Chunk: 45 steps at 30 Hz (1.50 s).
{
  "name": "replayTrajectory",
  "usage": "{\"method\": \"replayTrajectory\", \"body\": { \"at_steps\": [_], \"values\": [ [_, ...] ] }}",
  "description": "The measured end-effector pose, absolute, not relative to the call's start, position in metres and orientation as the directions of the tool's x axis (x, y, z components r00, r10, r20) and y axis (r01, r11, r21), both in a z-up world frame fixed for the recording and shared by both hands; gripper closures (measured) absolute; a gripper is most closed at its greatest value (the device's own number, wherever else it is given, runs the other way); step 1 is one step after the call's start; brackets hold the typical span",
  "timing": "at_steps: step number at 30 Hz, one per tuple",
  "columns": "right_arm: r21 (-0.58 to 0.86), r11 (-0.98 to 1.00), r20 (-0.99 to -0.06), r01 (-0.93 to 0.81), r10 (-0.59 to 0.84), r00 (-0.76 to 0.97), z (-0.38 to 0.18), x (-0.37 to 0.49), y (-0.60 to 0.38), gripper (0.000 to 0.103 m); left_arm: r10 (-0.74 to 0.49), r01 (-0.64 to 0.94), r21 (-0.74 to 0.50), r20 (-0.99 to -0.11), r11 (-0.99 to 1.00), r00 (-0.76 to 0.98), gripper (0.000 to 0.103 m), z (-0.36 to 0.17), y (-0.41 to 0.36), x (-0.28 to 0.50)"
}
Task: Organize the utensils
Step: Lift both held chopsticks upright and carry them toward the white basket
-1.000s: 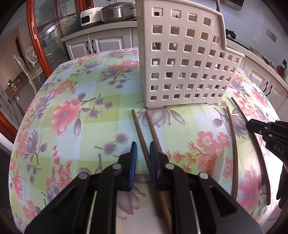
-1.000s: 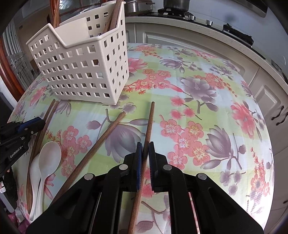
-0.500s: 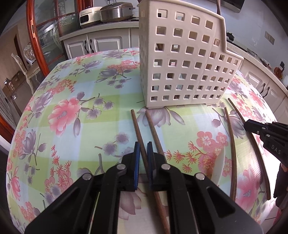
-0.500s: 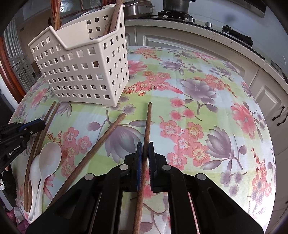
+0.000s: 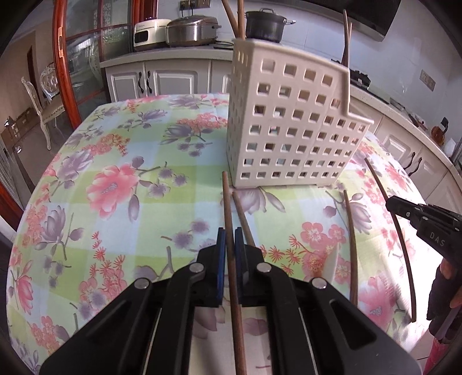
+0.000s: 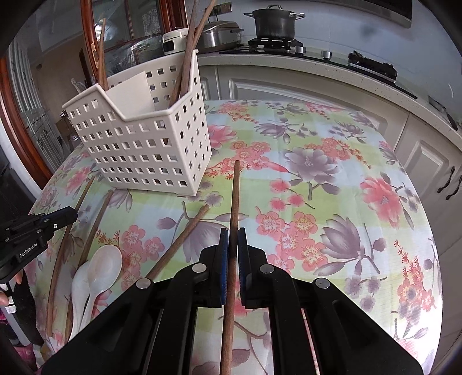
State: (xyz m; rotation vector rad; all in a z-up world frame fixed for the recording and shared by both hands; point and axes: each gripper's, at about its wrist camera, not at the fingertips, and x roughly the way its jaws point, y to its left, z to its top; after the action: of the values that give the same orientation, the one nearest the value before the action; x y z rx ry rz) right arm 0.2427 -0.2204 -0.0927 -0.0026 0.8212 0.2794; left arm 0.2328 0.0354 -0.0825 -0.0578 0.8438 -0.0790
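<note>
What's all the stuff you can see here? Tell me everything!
Basket: one, white, on the tablecloth.
Basket chopsticks: several, brown, standing in the basket.
Loose chopsticks: two, brown, lying on the tablecloth.
Spoons: two, white, by the table's near edge.
Tablecloth: one, flowery, over the table.
Pot: one, dark grey, on the stove.
Left gripper: black, shut on a chopstick.
Right gripper: black, shut on another chopstick.

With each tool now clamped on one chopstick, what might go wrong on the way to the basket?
1. The left tool grips its chopstick partway along, so the long free end may swing and strike the basket.
2. The right tool holds its chopstick likewise; the chopsticks already standing in the basket could block its entry.
</note>
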Motion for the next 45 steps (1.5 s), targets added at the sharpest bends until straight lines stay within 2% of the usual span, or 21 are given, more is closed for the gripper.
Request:
{"method": "replayTrajectory", "body": {
  "at_steps": [28,45],
  "values": [
    [0.125,0.948,-0.546,-0.291,0.311,0.778,-0.021,0.181,-0.229,0.097,-0.081,0.046,-0.078,-0.539,0.996,0.838,0.097,0.007,0.037,0.158],
    [0.118,0.943,-0.491,-0.311,0.328,0.807,-0.002,0.163,-0.229,0.097,-0.05,0.04,-0.032,-0.452,0.999,0.891,0.097,0.032,0.027,0.133]
  ]
}}
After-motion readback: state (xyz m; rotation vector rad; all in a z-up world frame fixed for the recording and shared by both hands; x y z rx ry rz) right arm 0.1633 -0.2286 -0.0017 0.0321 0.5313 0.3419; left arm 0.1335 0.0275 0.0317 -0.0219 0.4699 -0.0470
